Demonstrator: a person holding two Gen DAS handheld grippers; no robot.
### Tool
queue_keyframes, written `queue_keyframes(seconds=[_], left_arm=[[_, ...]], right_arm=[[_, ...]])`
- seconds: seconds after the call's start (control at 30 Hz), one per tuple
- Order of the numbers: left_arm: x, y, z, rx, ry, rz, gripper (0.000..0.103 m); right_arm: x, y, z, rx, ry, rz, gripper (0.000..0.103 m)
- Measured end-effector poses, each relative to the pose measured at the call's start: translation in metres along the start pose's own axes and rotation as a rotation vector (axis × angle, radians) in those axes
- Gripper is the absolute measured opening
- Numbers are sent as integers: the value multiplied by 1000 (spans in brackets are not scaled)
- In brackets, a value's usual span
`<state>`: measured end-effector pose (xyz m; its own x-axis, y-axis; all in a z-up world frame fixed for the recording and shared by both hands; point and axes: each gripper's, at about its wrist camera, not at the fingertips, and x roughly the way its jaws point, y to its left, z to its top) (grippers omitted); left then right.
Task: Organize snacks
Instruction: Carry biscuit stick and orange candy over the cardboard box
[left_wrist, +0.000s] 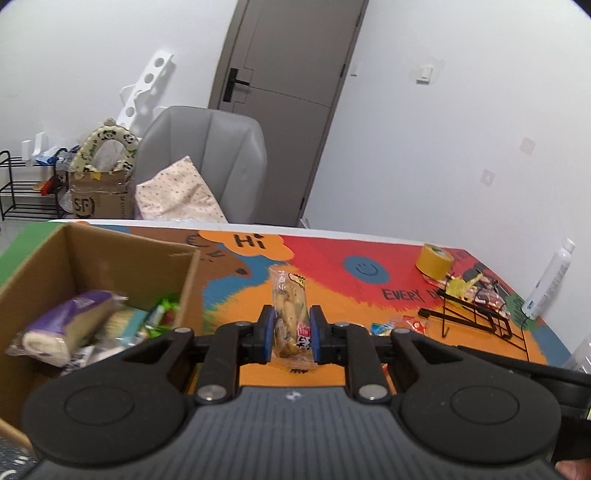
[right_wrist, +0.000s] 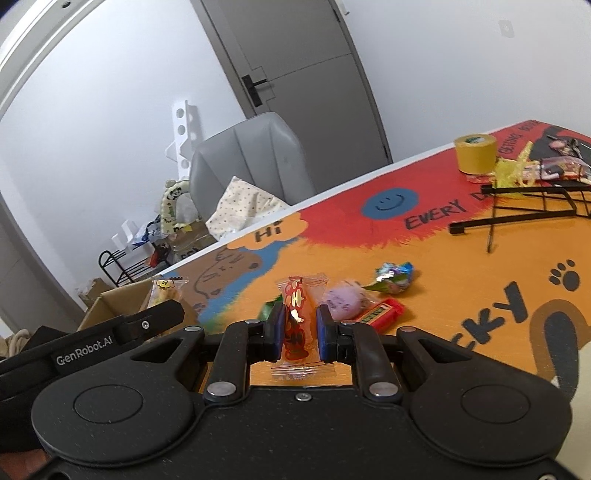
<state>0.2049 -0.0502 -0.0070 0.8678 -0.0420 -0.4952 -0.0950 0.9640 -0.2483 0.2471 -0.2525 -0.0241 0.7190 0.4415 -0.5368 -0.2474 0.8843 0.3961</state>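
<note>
Lettering on the painted bench (right_wrist: 461, 280) reads "Hi" in an orange cloud, "EVERY D…" in black beside a blue smiley, and part of "…CKY" near a paw print. The left unit's arm carries "GenRobot.AI" in white.

Left gripper (left_wrist: 291, 334): blue-padded fingers (left_wrist: 266, 332) closed on a clear-wrapped pale yellow snack packet (left_wrist: 290, 317) with a red label of unreadable characters, held lengthwise above the bench. At 9 o'clock from it stands an open brown cardboard box (left_wrist: 122, 258) holding a purple-wrapped cake, green packets and others.

Right gripper (right_wrist: 299, 334): fingers closed on a clear-wrapped orange-red snack bar (right_wrist: 295, 321) with gold characters, off the bench surface. At 1 o'clock from it, on the bench: a round purple wrapped sweet (right_wrist: 343, 304), a red flat packet (right_wrist: 380, 312), a blue-green foil candy (right_wrist: 393, 277).

Further at 1 o'clock: a yellow tape roll (right_wrist: 474, 153) and a black wire rack (right_wrist: 532, 206) with more packets behind it. Background carton marked "SF" (left_wrist: 98, 195).
</note>
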Motion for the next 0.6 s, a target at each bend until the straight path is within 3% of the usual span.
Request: queue_keyframes(seconds=[0.6], left_arm=[[-57, 71, 5, -74, -61, 91, 18]], right_arm=[[2, 83, -7, -107, 15, 100, 16]])
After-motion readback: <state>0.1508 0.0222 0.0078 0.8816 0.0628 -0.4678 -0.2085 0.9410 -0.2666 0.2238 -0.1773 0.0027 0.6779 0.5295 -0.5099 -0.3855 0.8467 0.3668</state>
